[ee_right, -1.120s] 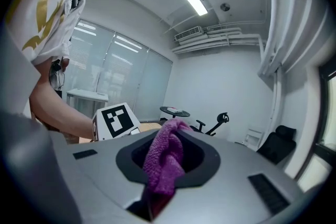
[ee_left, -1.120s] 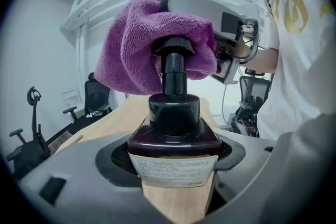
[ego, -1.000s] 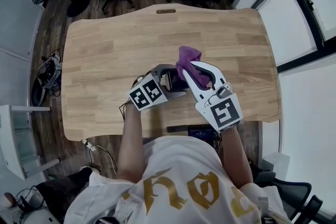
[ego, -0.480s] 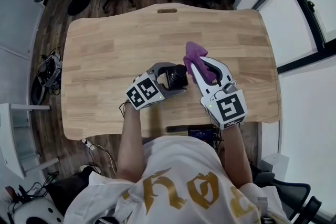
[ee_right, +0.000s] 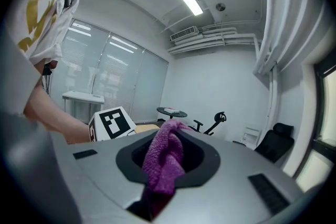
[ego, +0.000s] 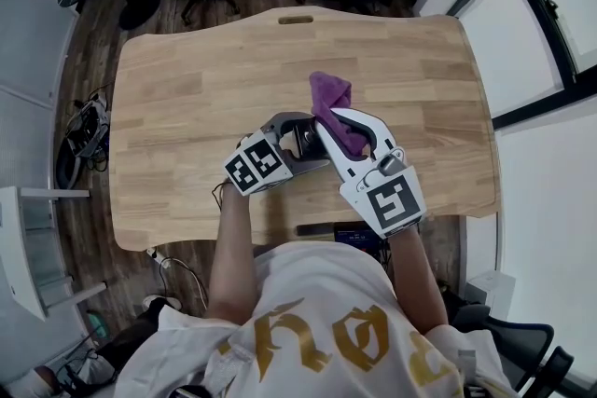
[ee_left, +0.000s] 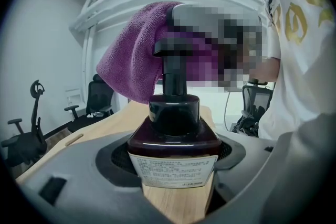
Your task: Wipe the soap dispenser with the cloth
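Left gripper view shows the left hand-held gripper (ee_left: 173,183) clamped on the dark dispenser (ee_left: 173,131). The dispenser is upright at the near middle of the table (ego: 187,93), its label facing the camera. I cannot tell whether its base rests on the wood.

The right hand-held gripper (ee_right: 164,189) is closed on the purple cloth (ee_right: 164,157), whose loose end bunches beyond the jaws. That end drapes against the pump head, covering its top and far side, and in the head view it hides most of the dispenser.

The wiping step seems to be in hand at the pump, with the body and label apparently not yet reached. The next move likely calls for drawing the cloth down over the neck and shoulders while the left grip steadies the dispenser. The pressure should be light, so the pump is not pushed down or the dispenser tipped.
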A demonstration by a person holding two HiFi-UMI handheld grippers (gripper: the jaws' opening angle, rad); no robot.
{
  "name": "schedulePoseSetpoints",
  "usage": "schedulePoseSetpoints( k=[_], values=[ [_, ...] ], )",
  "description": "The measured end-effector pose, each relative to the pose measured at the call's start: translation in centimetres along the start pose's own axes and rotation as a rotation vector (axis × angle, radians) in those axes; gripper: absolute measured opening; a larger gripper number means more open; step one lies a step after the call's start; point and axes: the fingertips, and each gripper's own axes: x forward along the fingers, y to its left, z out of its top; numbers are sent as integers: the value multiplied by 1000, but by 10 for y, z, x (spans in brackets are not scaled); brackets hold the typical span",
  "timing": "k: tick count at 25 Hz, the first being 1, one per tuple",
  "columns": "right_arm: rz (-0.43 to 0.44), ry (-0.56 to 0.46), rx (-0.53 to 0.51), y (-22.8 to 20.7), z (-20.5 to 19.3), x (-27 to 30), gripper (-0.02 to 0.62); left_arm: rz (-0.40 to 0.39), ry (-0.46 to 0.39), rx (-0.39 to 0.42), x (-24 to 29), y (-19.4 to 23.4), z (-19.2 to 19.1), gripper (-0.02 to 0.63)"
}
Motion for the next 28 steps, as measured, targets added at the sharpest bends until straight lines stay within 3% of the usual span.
schedulePoseSetpoints(
  k=[7,11,19,24,28],
  values=[
    [141,-87,-28,27,16,-3,49,-9,-6,-11,-1,-2,1,359],
    [72,-83,42,7,8,-4,49,-14,-8,-19,0,-2,0,359],
    [-83,-74,278,-37,-17,-16,49,-31,-45,-23,-2,-5,9,359],
    [-65,-185,474,-46,-15,-23,49,-55,-114,-40,-7,-6,25,359],
    [-79,-187,501,-49,-20,-26,49,-69,-151,-51,-11,-8,33,359]
  ],
)
